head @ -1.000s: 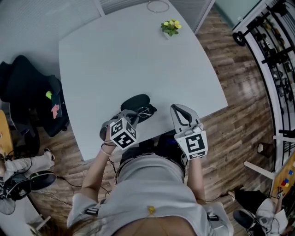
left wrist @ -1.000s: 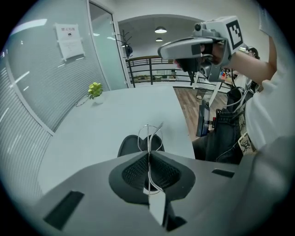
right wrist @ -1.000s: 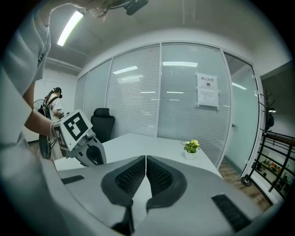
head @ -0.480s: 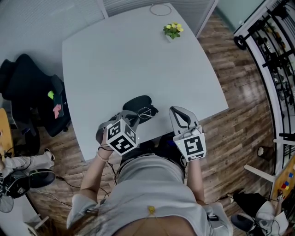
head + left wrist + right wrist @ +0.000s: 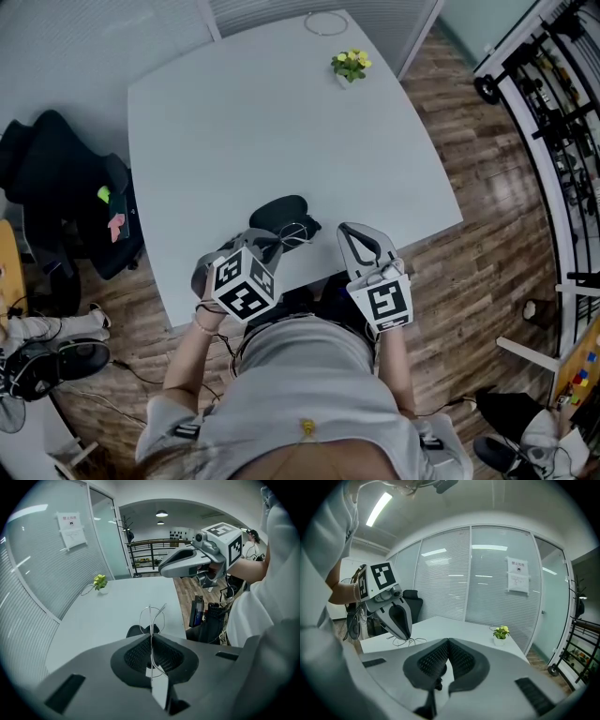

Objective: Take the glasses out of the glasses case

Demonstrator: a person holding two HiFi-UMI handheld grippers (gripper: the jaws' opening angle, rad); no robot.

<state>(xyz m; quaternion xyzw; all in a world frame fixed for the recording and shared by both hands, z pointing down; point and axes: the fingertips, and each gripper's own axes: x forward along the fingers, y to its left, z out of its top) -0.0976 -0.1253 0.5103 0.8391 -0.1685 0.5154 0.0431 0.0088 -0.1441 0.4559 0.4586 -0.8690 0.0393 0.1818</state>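
Observation:
The black glasses case (image 5: 278, 210) lies near the front edge of the white table (image 5: 281, 122). A thin wire-frame pair of glasses (image 5: 296, 232) sits just at the case's near end, and my left gripper (image 5: 272, 243) is shut on it. In the left gripper view the glasses (image 5: 151, 618) stick up from between the shut jaws (image 5: 151, 637), with the case (image 5: 135, 631) just beyond. My right gripper (image 5: 345, 232) hangs beside it to the right, shut with nothing in it (image 5: 448, 642). From the right gripper view I see the left gripper (image 5: 395, 617) with the glasses (image 5: 406, 641) at its tip.
A small pot of yellow flowers (image 5: 349, 62) and a wire ring (image 5: 324, 21) stand at the table's far edge. A black chair with a jacket (image 5: 66, 202) is left of the table. Wooden floor and a rack (image 5: 553, 103) lie to the right.
Both grippers have drawn slightly back toward the person's body. The left one still holds the glasses, now a little nearer the table's front edge.

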